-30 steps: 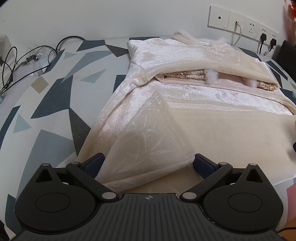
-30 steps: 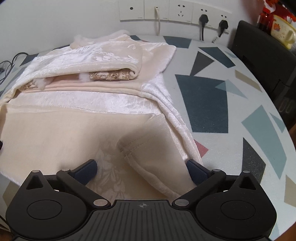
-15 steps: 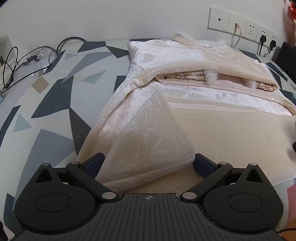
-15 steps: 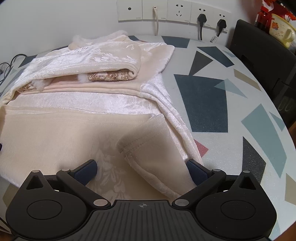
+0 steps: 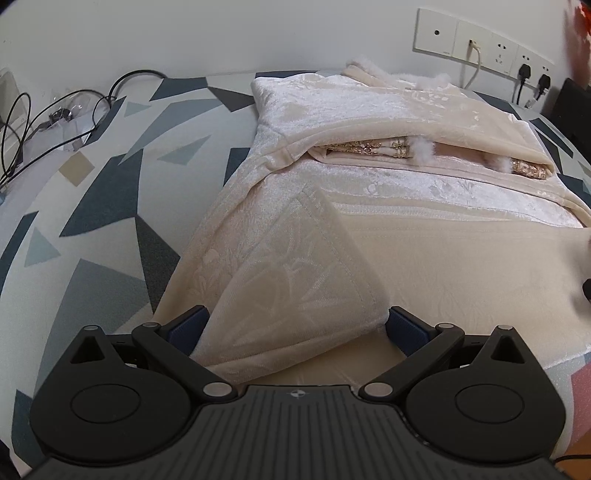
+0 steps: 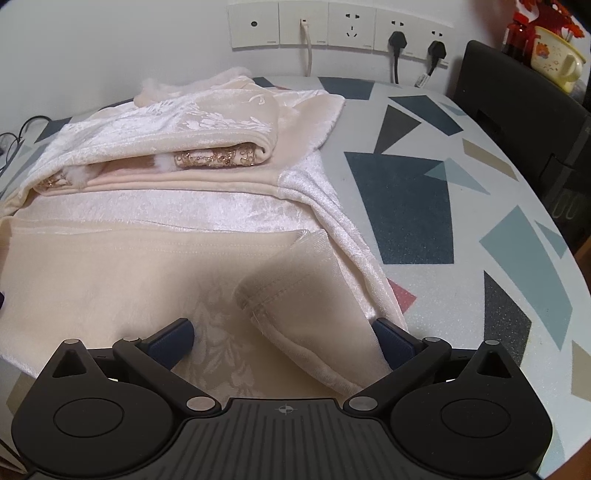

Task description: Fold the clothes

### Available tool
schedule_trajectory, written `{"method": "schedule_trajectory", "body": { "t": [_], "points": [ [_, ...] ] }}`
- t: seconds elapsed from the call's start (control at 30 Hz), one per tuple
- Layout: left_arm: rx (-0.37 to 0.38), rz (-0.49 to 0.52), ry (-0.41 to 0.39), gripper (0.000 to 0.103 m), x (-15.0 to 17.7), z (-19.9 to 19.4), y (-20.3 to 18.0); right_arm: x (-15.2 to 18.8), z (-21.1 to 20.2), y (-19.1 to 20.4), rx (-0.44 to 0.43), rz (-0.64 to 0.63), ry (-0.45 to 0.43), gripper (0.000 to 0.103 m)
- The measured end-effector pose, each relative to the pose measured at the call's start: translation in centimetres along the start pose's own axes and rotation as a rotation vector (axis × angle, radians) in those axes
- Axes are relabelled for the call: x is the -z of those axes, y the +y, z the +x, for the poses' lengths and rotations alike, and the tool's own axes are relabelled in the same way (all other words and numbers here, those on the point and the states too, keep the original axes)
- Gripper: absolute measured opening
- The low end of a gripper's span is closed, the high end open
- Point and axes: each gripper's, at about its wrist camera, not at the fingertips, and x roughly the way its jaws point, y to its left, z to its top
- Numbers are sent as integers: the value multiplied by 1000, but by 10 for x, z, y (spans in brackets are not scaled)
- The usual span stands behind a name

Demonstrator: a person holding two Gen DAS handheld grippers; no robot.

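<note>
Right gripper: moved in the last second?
Barely. The right gripper crept slightly back and tilted down: the wall sockets now sit a touch higher in its view, and the cream garment looks unchanged.

Gold trim [image 6: 216,158] mostly tucked under the folded garment [image 6: 166,122]; mug [image 6: 556,55] cut by the frame edge; cables [image 5: 22,125] run off left.
</note>
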Motion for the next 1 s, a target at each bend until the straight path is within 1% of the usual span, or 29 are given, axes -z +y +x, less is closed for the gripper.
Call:
{"method": "schedule_trajectory", "body": {
  "t": [0.1,0.2,0.23,0.27,0.33,0.4,0.47,0.5,0.53,0.57,0.6,0.7,0.77,0.8,0.83,0.87,0.9,0.93,1.0],
  "points": [
    [5,24,-3,103,1,-4,0,-1,-1,-1,-4,-6,10,102],
    [13,86,-22,103,5,-12,-2,1,-6,-3,2,24,1,101],
    [17,107,-28,103,6,-14,-3,4,-11,-4,-2,28,-17,97],
    [15,134,-39,102,7,-17,-3,7,-15,-5,-6,31,-34,94],
    [9,183,-66,100,9,-20,-4,11,-23,-8,-5,33,-62,84],
    [-1,225,-87,100,8,-19,-5,15,-28,-10,-1,30,-82,78],
    [-10,267,-108,95,8,-19,-6,17,-31,-9,12,14,-96,76],
    [-4,275,-113,91,7,-17,-5,18,-31,-9,18,6,-102,74],
    [6,278,-116,85,6,-14,-4,18,-30,-6,26,-5,-102,74],
    [20,279,-122,83,5,-13,-4,18,-29,-4,34,-14,-102,73],
    [28,283,-128,80,4,-12,-3,18,-27,-1,43,-20,-100,73],
    [11,302,-159,76,2,-13,-3,14,-22,6,69,-41,-117,71],
    [-2,308,-181,75,2,-16,-1,10,-20,8,97,-62,-130,62],
    [-10,309,-191,75,2,-18,2,7,-19,8,115,-65,-137,48],
    [-19,310,-202,76,3,-20,4,3,-21,5,134,-40,-155,35],
    [-27,311,-212,78,3,-22,6,0,-24,1,152,-12,-174,33],
    [-14,318,-208,82,4,-23,7,-3,-28,-5,161,28,-197,32],
    [6,328,-200,84,5,-24,9,-5,-31,-9,160,57,-210,32],
    [20,389,-178,84,11,-21,6,-4,-30,-9,144,50,-190,32]
  ]
}}
